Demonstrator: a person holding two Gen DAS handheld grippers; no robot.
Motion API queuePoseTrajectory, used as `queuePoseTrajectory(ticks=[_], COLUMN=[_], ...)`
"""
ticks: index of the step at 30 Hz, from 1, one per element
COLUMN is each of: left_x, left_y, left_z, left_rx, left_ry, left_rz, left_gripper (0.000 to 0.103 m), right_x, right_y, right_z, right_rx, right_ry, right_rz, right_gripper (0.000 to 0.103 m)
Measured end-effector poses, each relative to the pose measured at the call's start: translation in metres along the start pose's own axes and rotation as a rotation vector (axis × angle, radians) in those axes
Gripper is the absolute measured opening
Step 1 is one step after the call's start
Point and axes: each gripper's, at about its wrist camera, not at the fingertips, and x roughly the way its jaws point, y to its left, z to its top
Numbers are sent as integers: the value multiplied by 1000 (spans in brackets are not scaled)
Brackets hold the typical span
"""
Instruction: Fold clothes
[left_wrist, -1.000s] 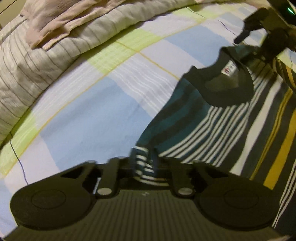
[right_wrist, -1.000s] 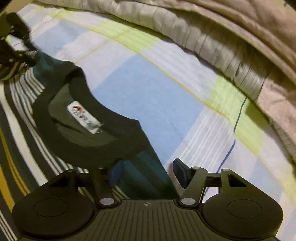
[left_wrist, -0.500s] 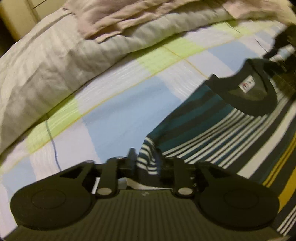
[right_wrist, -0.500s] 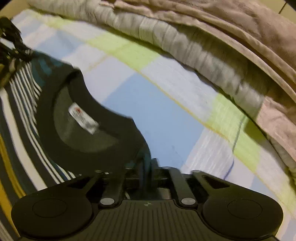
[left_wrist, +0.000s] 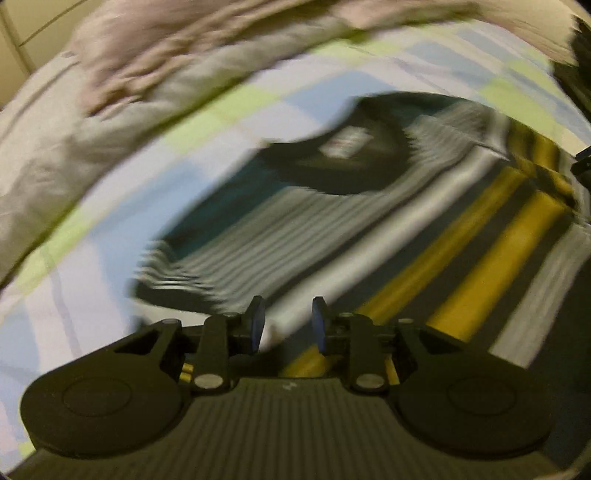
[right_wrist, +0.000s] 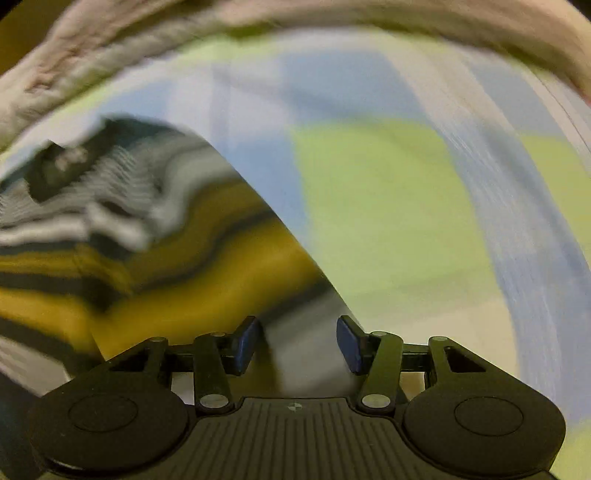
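Observation:
A striped shirt (left_wrist: 369, 236) in teal, white, dark and yellow lies flat on the checked bedsheet (left_wrist: 92, 236), its dark collar with a white label (left_wrist: 347, 142) at the far end. My left gripper (left_wrist: 286, 321) hovers over the shirt's near part. Its jaws are opening, and the pads press on nothing. In the right wrist view the shirt (right_wrist: 166, 258) fills the left side. My right gripper (right_wrist: 299, 339) stands over its right edge with jaws opening; a pale stripe of cloth lies below the gap, not pinched. Both views are motion-blurred.
A rumpled beige and grey striped blanket (left_wrist: 110, 110) is heaped along the far side of the bed, also seen as the blanket (right_wrist: 110, 55) across the top. Bare blue, green and white sheet (right_wrist: 388, 206) stretches to the right of the shirt.
Both grippers were shut on shirt cloth half a second ago and have let go. The left one moved right over the shirt body; the right one swung and rolled to the shirt's right edge.

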Motion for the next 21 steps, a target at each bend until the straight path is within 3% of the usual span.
queuePoseTrajectory(ticks=[7, 14, 21], left_x=[0, 8, 37], left_y=[-122, -235, -284], left_z=[36, 89, 111], left_rx=[156, 376, 475], left_ry=[-20, -45, 4], left_rz=[-177, -272, -300], left_gripper=[29, 35, 37], right_x=[-72, -107, -108], right_y=[-72, -118, -144], right_z=[-110, -188, -217], right_rx=[202, 254, 289], right_ry=[-34, 5, 33], right_rz=[-64, -117, 23], right_gripper=[51, 51, 47])
